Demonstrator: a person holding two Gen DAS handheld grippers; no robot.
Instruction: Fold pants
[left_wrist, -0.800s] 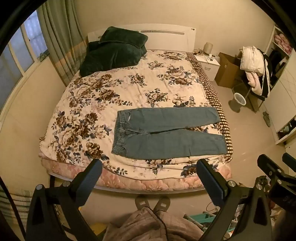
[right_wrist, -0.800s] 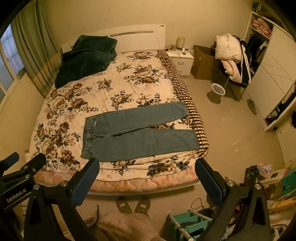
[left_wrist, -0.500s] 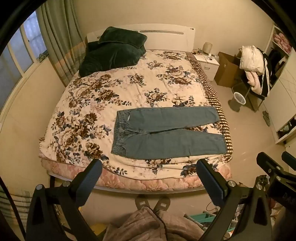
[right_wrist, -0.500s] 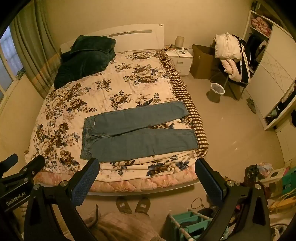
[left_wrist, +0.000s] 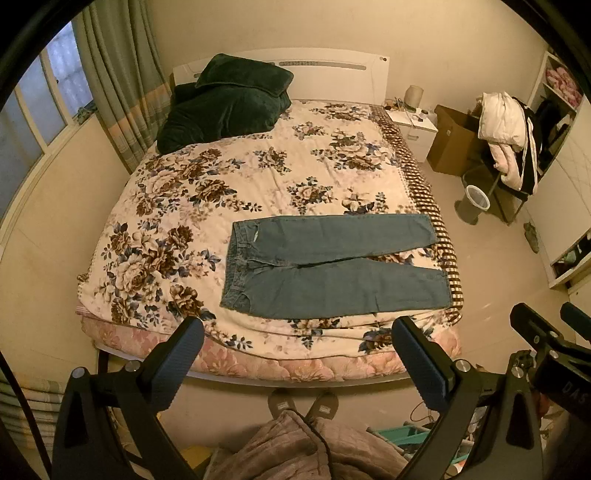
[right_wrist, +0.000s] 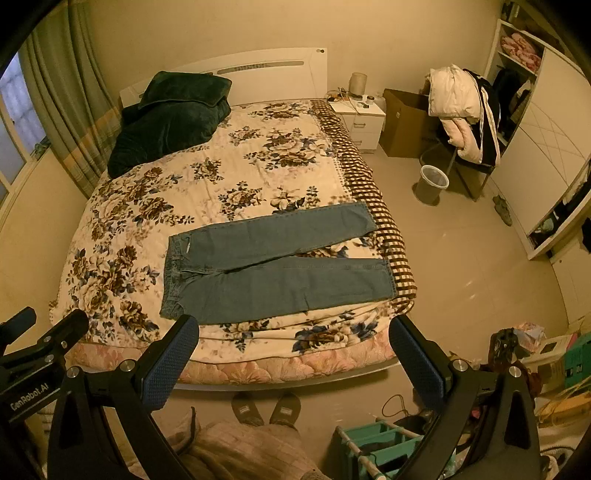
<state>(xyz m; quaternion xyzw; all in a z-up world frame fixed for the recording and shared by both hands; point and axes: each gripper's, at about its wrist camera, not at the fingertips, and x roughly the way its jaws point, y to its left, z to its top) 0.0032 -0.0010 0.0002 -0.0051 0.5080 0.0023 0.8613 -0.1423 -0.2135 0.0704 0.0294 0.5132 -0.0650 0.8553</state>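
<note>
Blue-green jeans (left_wrist: 325, 269) (right_wrist: 269, 266) lie flat on the floral bedspread (left_wrist: 207, 206) (right_wrist: 155, 210) near the foot of the bed, waistband to the left, both legs spread slightly apart toward the right edge. My left gripper (left_wrist: 297, 350) hovers high over the foot of the bed, jaws wide apart and empty. My right gripper (right_wrist: 293, 345) is held beside it, equally wide and empty. Both are well short of the jeans. The right gripper's body shows at the right edge of the left wrist view, and the left one's at the left edge of the right wrist view.
Dark green pillows (left_wrist: 229, 103) sit by the headboard. Right of the bed are a nightstand (right_wrist: 358, 118), a cardboard box (right_wrist: 402, 122), a chair piled with clothes (right_wrist: 465, 118), a bin (right_wrist: 432, 182) and a wardrobe. A person's slippered feet (right_wrist: 266, 408) stand at the bed's foot beside a teal rack (right_wrist: 373, 439).
Both views have shifted only slightly; the jeans and bed sit marginally lower and nearer in frame. Both grippers stay wide apart and empty.
</note>
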